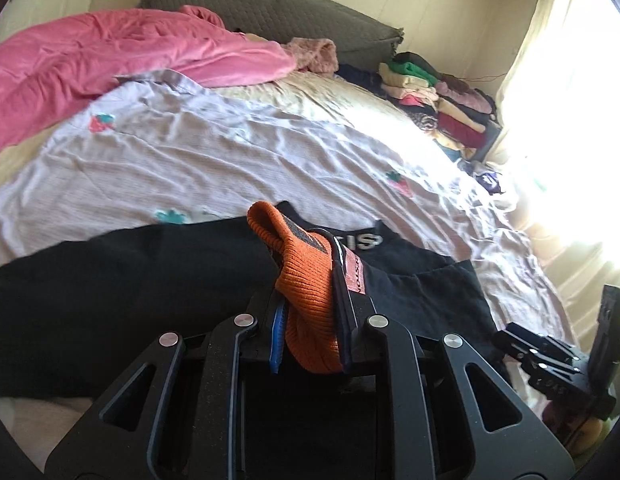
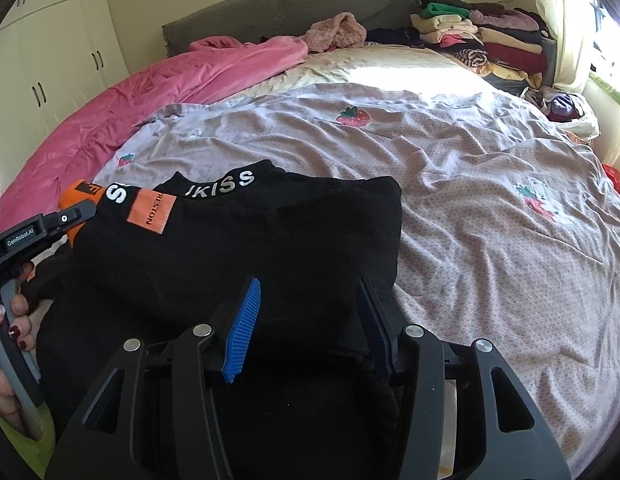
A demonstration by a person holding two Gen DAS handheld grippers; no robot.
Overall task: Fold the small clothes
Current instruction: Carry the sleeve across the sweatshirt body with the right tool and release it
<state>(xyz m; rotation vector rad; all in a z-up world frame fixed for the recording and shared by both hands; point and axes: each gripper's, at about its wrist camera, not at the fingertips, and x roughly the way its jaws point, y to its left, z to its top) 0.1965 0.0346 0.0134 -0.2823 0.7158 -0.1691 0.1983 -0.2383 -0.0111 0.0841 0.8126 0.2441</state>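
Note:
A black garment (image 1: 129, 280) (image 2: 249, 240) with white "KISS" lettering and an orange label (image 2: 151, 212) lies crumpled on the lilac strawberry sheet (image 2: 470, 180). My left gripper (image 1: 310, 292) is shut on its orange knit cuff (image 1: 269, 224), which bunches up between the pads and stands lifted above the black cloth. In the right wrist view, that gripper (image 2: 65, 216) sits at the garment's left end, held by a hand (image 2: 13, 320). My right gripper (image 2: 308, 284) stands open over the garment's near right part. Black cloth lies between and under its fingers, and the ribbed blue pad (image 2: 241, 328) is bare.
A pink duvet (image 1: 109, 52) (image 2: 149, 92) is heaped along the left side of the bed. Stacks of folded clothes (image 1: 450, 104) (image 2: 490, 40) stand at the far right by the grey headboard (image 2: 289, 4). White wardrobes (image 2: 49, 60) line the left wall.

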